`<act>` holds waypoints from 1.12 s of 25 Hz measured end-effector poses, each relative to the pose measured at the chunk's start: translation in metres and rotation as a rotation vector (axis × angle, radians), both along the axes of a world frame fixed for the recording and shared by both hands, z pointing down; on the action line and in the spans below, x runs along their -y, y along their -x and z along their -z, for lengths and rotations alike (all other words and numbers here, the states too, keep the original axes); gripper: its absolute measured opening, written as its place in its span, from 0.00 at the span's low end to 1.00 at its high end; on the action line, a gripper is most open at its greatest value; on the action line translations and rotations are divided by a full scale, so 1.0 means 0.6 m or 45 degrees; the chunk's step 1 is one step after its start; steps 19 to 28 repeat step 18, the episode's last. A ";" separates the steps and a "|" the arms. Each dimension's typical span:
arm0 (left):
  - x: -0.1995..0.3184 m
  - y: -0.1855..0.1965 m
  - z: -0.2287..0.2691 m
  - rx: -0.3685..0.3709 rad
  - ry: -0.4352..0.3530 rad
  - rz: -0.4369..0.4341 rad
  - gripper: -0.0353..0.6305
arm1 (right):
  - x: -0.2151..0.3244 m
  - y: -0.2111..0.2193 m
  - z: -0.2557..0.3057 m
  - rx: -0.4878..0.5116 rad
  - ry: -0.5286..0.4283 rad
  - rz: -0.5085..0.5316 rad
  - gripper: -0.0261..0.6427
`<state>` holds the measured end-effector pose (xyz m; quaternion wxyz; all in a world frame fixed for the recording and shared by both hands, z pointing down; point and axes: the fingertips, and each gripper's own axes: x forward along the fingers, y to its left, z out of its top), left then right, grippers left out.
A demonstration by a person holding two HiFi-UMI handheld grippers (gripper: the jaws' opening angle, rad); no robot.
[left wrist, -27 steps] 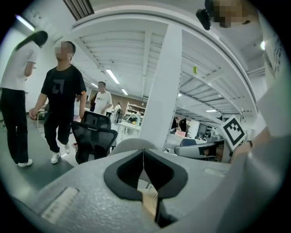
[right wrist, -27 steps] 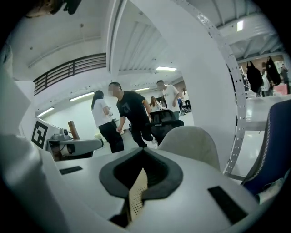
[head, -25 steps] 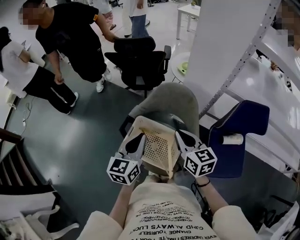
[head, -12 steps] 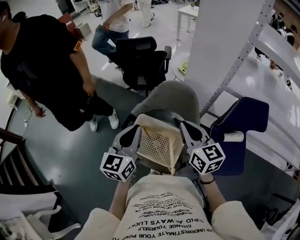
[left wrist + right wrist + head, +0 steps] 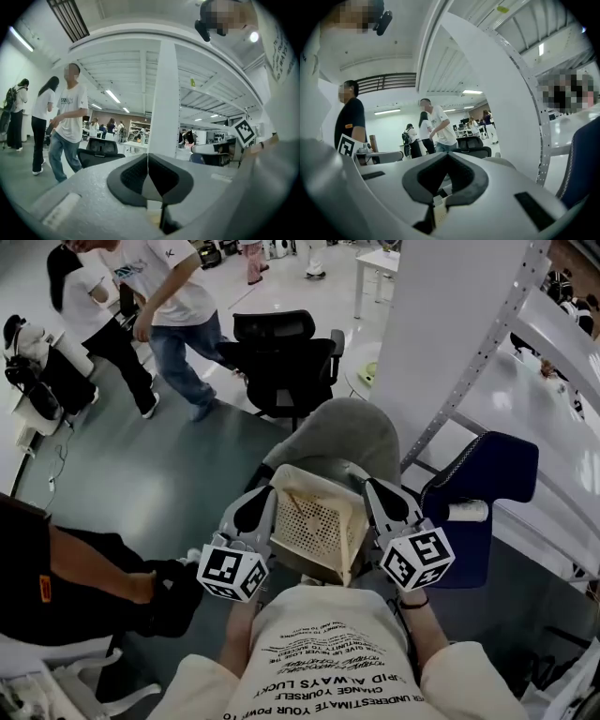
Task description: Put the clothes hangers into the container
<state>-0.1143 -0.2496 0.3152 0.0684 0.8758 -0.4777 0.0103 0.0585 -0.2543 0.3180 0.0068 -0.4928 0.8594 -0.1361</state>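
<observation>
Basket (image 5: 319, 532), cream and full of small holes, hangs tilted between my two grippers, just in front of my chest and above the grey chair (image 5: 342, 437). Its left edge lies against my left gripper (image 5: 147, 158) and its right edge against my right gripper (image 5: 447, 156). Each marker cube sits at the near end, towards my shirt (image 5: 323, 652).

My left gripper is clenched, its dark pads meeting in a thin line at the tips. My right gripper is clenched the same way, tips together. Low in the gap behind each pair of tips a cream sliver shows (whether that is the basket's rim I cannot tell). Nothing stands between the tips themselves.

Past the grey chair stands a black chair (image 5: 286, 362) on the dark floor. To my right a blue chair (image 5: 487, 474) carries a white roll (image 5: 466, 513). Behind it rise a white pillar (image 5: 450, 324) and a pale shelf (image 5: 553, 352). A person in a white shirt (image 5: 173, 296) strides near the black chair. At my lower left a black-sleeved arm (image 5: 89, 582) reaches in.
</observation>
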 end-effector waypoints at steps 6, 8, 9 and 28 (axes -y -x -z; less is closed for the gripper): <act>-0.001 0.001 0.003 0.001 -0.017 -0.003 0.09 | 0.000 0.001 -0.001 -0.016 -0.018 0.003 0.04; -0.003 0.001 0.006 0.001 -0.021 0.001 0.09 | -0.001 -0.002 0.000 -0.014 -0.017 0.005 0.04; -0.003 0.002 0.007 0.001 -0.021 0.004 0.09 | -0.001 -0.004 0.000 -0.014 -0.017 0.006 0.04; -0.006 0.008 0.012 0.016 -0.024 0.035 0.09 | -0.003 -0.012 0.003 -0.030 -0.033 -0.016 0.04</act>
